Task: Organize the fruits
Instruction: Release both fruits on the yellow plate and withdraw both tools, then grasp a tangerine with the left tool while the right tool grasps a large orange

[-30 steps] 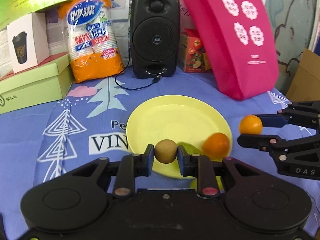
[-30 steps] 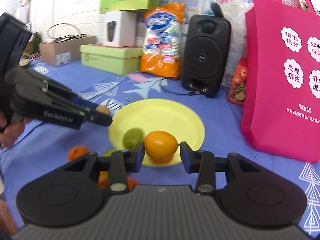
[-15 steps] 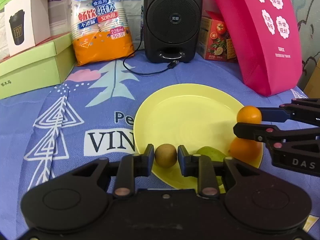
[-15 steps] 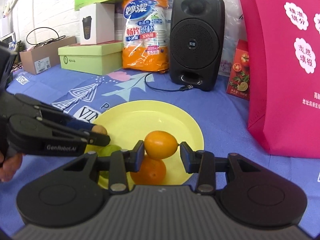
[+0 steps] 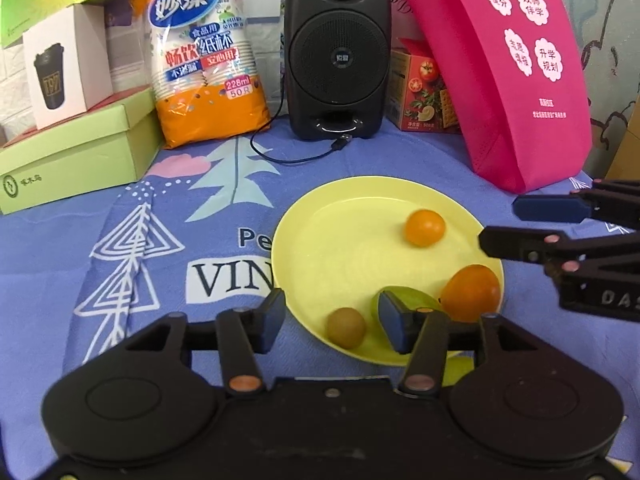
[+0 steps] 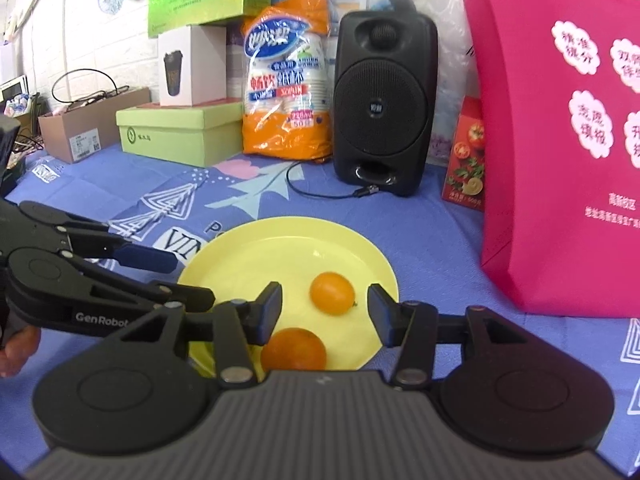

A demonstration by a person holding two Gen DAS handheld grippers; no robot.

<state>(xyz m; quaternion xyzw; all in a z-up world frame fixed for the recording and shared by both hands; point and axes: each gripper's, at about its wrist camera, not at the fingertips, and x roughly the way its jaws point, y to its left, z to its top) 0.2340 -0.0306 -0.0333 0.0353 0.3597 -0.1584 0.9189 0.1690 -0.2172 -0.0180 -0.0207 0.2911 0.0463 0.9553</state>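
Observation:
A yellow plate (image 5: 344,216) (image 6: 280,240) lies on the blue cloth. On its near rim rests a brown kiwi (image 5: 346,327), between the opening jaws of my left gripper (image 5: 332,322), whose pads stand clear of it. Beside it lie a green fruit (image 5: 420,300) and an orange (image 5: 471,292) (image 6: 294,350). A small yellow-orange citrus (image 5: 425,227) (image 6: 333,293) sits on the plate, just beyond the opening jaws of my right gripper (image 6: 324,314), untouched by them. My right gripper (image 5: 516,226) comes in from the right in the left wrist view.
At the back stand a black speaker (image 5: 338,48) with a loose cable (image 5: 296,156), a bag of paper cups (image 5: 206,64), green and white boxes (image 5: 76,152), a red carton (image 5: 424,92) and a pink bag (image 5: 508,72). Another green fruit (image 5: 460,368) lies beside the plate's near edge.
Both grippers have opened. The kiwi now rests on the plate's rim, free of the left pads. The small citrus has dropped from the right pads onto the plate.

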